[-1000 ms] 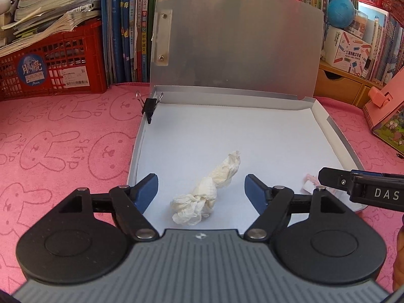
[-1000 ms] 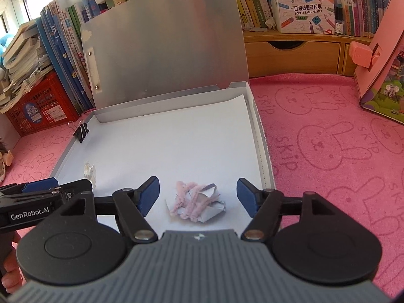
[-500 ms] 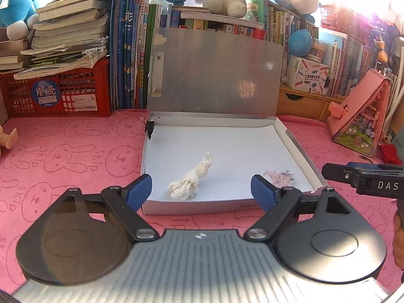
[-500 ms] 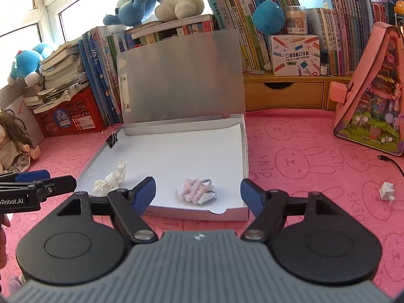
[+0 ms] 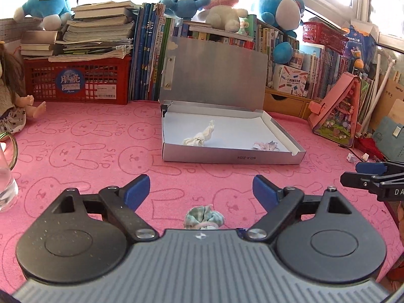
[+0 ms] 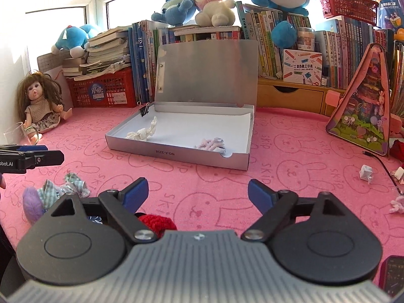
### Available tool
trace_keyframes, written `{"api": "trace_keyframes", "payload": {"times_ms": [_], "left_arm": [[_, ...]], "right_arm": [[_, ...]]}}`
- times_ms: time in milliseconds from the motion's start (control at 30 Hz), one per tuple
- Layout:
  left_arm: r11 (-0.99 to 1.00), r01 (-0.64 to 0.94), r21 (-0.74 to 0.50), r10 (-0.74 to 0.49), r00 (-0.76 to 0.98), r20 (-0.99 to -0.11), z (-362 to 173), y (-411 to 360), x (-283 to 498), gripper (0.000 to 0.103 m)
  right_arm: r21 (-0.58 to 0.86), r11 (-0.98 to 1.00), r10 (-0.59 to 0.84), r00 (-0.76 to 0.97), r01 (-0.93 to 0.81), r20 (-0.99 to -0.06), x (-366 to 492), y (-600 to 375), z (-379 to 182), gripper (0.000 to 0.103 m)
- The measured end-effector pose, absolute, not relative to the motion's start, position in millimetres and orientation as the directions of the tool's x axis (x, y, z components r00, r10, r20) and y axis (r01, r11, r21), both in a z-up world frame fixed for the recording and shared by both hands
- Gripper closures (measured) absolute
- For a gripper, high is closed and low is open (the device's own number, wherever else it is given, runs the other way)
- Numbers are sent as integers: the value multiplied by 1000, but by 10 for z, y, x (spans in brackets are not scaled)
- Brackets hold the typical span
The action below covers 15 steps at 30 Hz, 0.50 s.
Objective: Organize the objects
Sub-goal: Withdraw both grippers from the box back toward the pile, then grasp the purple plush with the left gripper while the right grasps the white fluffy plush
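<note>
An open silver file box lies on the pink mat with its lid up. Inside lie a crumpled white tissue and a pink-white wad. My left gripper is open and empty, well back from the box, with a checked green cloth scrunchie just under it. My right gripper is open and empty; a red knitted item lies below it, and the scrunchie with a purple fluffy item lies at its left.
A doll, a glass, a red crate, books and plush toys line the back. A pink toy house stands at the right. Small paper scraps and a cable lie on the mat at the right.
Both grippers have pulled back and away from the box, empty and open. The tissue and the pink wad stay inside the box. Loose items near the mat's front edge have come into view.
</note>
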State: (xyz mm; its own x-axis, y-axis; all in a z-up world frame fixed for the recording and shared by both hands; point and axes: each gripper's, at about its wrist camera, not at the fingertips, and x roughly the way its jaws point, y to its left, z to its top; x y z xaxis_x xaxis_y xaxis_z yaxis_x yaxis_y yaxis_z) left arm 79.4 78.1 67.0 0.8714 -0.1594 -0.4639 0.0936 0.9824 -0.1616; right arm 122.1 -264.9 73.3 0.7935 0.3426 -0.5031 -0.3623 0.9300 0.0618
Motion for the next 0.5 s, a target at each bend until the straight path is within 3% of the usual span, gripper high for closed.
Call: {"api": "trace_keyframes", "payload": {"times_ms": [500], "left_arm": [[990, 66, -121, -114, 887, -448, 277, 721, 106, 6]], "right_arm": [[0, 919, 343, 801, -394, -491, 654, -2563, 373, 1]]}}
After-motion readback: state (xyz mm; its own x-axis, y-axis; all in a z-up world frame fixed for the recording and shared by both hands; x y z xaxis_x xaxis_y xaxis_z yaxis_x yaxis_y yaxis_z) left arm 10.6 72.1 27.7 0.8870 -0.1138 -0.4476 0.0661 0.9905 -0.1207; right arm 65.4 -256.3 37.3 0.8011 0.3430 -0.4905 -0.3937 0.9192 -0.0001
